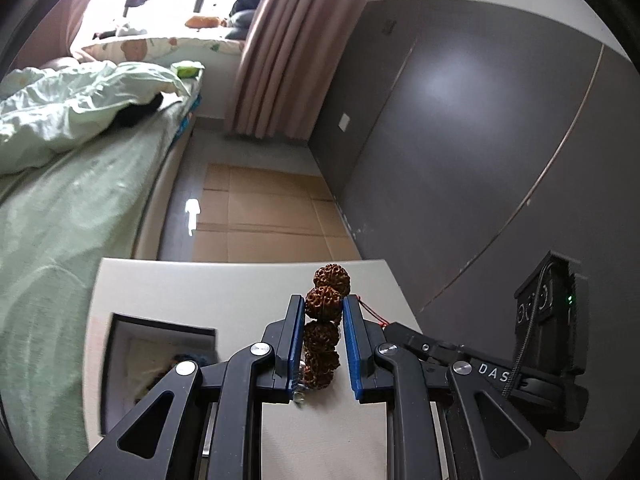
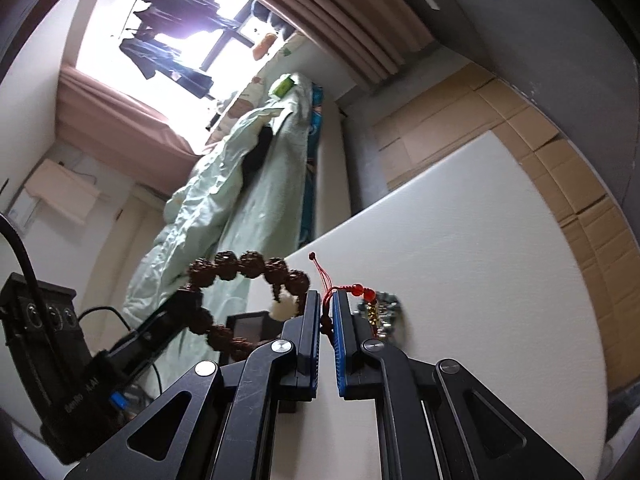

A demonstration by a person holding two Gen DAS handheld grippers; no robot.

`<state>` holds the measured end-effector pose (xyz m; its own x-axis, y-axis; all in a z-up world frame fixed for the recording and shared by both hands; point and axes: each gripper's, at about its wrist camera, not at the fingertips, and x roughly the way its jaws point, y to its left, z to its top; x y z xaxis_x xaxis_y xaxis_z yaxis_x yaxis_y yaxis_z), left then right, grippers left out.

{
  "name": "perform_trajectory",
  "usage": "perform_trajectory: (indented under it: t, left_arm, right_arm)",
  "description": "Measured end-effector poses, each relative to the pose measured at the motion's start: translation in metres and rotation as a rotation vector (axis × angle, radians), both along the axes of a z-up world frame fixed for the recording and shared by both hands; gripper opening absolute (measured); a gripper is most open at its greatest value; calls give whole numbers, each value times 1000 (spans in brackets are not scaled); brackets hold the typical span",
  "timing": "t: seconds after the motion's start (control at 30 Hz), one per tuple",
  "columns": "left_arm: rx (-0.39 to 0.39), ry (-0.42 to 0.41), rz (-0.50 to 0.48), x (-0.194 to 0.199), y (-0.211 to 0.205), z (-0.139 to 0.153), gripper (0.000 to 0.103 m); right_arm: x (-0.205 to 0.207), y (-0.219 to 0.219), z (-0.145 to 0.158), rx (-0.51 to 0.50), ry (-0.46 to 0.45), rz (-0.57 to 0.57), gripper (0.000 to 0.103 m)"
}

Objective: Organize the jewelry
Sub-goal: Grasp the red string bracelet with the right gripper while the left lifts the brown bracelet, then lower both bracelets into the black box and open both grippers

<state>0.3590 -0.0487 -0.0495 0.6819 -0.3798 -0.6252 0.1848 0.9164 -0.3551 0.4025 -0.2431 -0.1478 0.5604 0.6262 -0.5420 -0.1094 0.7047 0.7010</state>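
A bracelet of knobbly brown beads [image 1: 324,307] is clamped between the blue pads of my left gripper [image 1: 323,305], lifted above the white table [image 1: 200,288]. In the right wrist view the same bracelet [image 2: 240,264] hangs as a loop with one white bead [image 2: 285,306]. Its red cord [image 2: 326,300] is pinched in my right gripper [image 2: 327,301], which is shut. Red beads [image 2: 362,291] and a gold charm [image 2: 373,313] dangle just right of the pads. The left gripper [image 2: 160,328] holds the loop's far side. The right gripper [image 1: 416,342] sits close on the right.
An open dark-rimmed box [image 1: 160,356] stands on the table's left part, its contents blurred. A silver jewelry piece [image 2: 387,307] lies on the table [image 2: 480,280] beyond the right pads. A bed [image 1: 60,200] borders the left; cardboard [image 1: 260,216] covers the floor ahead.
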Motion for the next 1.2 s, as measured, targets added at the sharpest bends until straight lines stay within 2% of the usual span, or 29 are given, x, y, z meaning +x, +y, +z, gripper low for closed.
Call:
perform_trajectory:
  t: [0.33,0.63,0.8,0.93,1.13,1.2]
  left_arm:
    - [-16,-30,92,-19,48,15,20]
    - [-11,-4,145,-27,83,11,20]
    - [0,21,152,-28,91,5,20]
    - [50,44,197,-27,95,-1,22]
    - [32,58,270,-25,117,-8,43]
    - [27,53,292,-26,123,-8,53]
  right_arm:
    - [2,39,7,15,-29,57,8]
    - [4,79,10,21,-43,127,8]
    - [1,93,11,17,-49,152,8]
    - [-1,104,12,12,-56,173,8]
    - [-2,120,11,14,-53,204,8]
    - [-1,124,11,18,-53,214,8]
